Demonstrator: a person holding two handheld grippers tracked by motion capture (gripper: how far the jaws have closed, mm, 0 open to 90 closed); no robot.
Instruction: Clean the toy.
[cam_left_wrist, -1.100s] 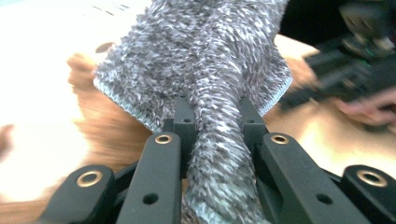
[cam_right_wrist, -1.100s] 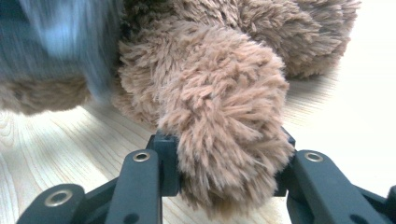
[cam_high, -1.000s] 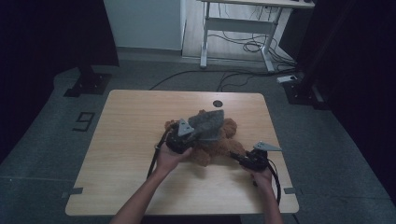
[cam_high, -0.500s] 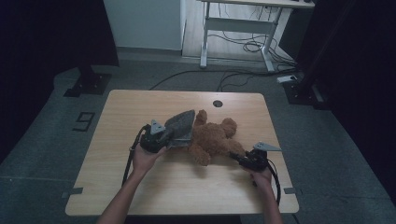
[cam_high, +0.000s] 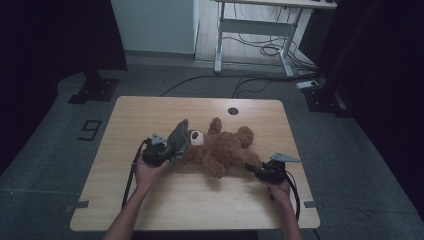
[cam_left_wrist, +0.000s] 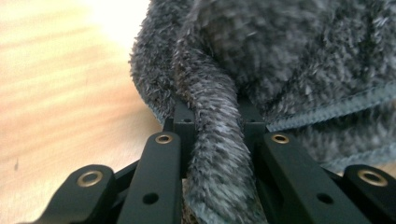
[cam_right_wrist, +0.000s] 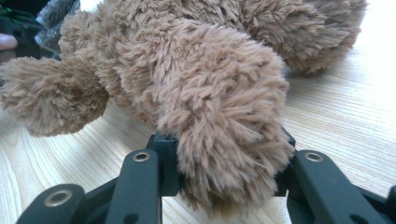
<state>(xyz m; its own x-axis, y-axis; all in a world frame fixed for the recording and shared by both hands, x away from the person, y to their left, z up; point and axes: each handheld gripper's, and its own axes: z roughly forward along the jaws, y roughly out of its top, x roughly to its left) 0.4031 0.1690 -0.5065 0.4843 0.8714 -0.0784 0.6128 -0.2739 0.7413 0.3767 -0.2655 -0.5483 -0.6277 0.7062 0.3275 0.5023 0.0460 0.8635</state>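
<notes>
Bare forearms, black two-jaw grippers

Left gripper (cam_high: 167, 150) and right gripper (cam_high: 256, 170): matte black bodies, grey three-cornered plate on top of each, black cable trailing back along each forearm. Jaws built of flat black link bars with brass-ringed pivot holes and small plain bores, seen close in both gripper views. No sleeves on the forearms.

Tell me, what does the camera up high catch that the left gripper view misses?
High view alone: the whole teddy bear, the right hand-held gripper clamped on one of its limbs, both forearms, the floor and a desk behind. Left gripper view alone: a close look at grey cloth pinched between the black jaws. Both: the grey cloth and the wooden table.
</notes>
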